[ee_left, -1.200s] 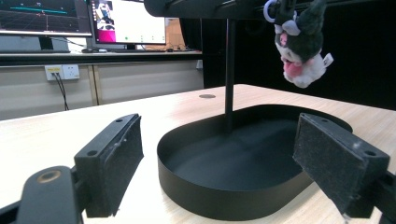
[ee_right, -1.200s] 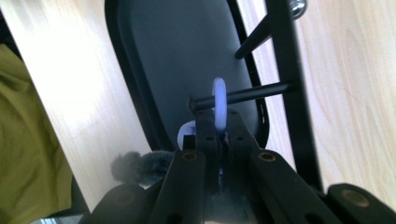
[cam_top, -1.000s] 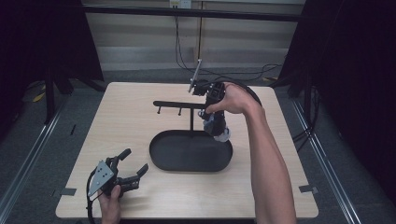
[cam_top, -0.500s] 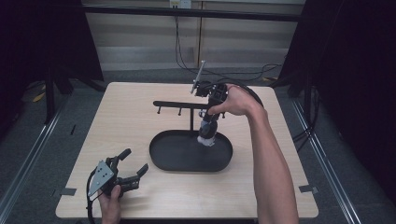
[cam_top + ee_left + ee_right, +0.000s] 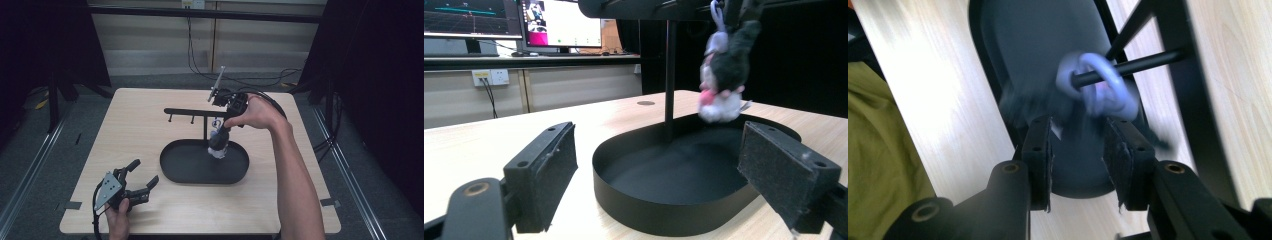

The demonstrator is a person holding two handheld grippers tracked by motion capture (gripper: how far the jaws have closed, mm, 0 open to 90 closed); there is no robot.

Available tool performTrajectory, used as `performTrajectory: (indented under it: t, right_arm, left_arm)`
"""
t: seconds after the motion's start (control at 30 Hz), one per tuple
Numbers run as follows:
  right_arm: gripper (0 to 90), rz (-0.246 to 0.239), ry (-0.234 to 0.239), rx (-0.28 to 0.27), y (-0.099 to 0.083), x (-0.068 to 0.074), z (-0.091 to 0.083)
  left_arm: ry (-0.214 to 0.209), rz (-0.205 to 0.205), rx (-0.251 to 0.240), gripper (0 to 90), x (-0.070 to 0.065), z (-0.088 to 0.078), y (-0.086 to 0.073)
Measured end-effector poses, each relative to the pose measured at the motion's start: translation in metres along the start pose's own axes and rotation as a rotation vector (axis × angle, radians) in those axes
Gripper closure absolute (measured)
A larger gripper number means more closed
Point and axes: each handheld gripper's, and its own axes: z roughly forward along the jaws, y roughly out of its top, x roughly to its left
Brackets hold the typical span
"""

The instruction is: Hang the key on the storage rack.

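A small plush toy (image 5: 218,146), dark grey, white and pink, hangs by a lavender loop (image 5: 1103,90) from a peg (image 5: 1138,64) of the black rack (image 5: 190,112). It dangles over the black oval tray (image 5: 170,167) and looks blurred in the left gripper view (image 5: 724,75). My right gripper (image 5: 223,119) is held at the rack's top and points down. Its jaws (image 5: 1078,125) stand a little apart just below the loop, and nothing is clamped between them. My left gripper (image 5: 141,175) rests open on the table's front left, facing the tray (image 5: 649,210).
The rack's post (image 5: 670,75) rises from the tray's far side. Two more bare pegs (image 5: 181,119) hang under the bar's left half. Cables (image 5: 260,82) lie on the floor behind the table. Bare tabletop (image 5: 125,130) spreads left of the tray.
The toy has swung from right of the post down and to the left, and now hangs over the tray. The right hand shifted slightly. The left gripper stayed still.
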Motion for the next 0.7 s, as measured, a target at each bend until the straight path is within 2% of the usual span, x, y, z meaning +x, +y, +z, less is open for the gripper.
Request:
performTrajectory:
  t: [0.13,0.2,0.27,0.43,0.5,0.63,0.7]
  right_arm:
    - [57.8,0.009,0.007,-0.021,-0.006,0.006,-0.001]
    - [56.1,0.033,0.019,-0.046,-0.009,0.01,0.0]
    - [54.7,0.023,0.028,-0.067,-0.012,0.015,0.0]
    - [52.0,0.026,0.023,-0.083,-0.02,0.022,0.001]
    - [48.2,0.015,0.017,-0.088,-0.022,0.026,0.002]
    - [46.3,-0.003,0.016,-0.109,-0.026,0.034,0.001]
    - [45.3,0.002,0.014,-0.118,-0.027,0.038,0.001]
  left_arm:
    - [0.0,-0.003,-0.002,15.5,0.0,0.0,0.0]
    - [0.0,0.002,0.002,15.5,0.0,0.0,0.0]
    - [0.0,0.002,0.002,15.5,0.0,0.0,0.0]
    - [0.0,-0.001,0.0,15.5,0.0,0.0,0.0]
    - [0.0,0.002,0.002,15.5,0.0,0.0,0.0]
    - [0.0,-0.001,0.0,15.5,0.0,0.0,0.0]
    - [0.001,-0.001,-0.002,15.5,0.0,0.0,0.0]
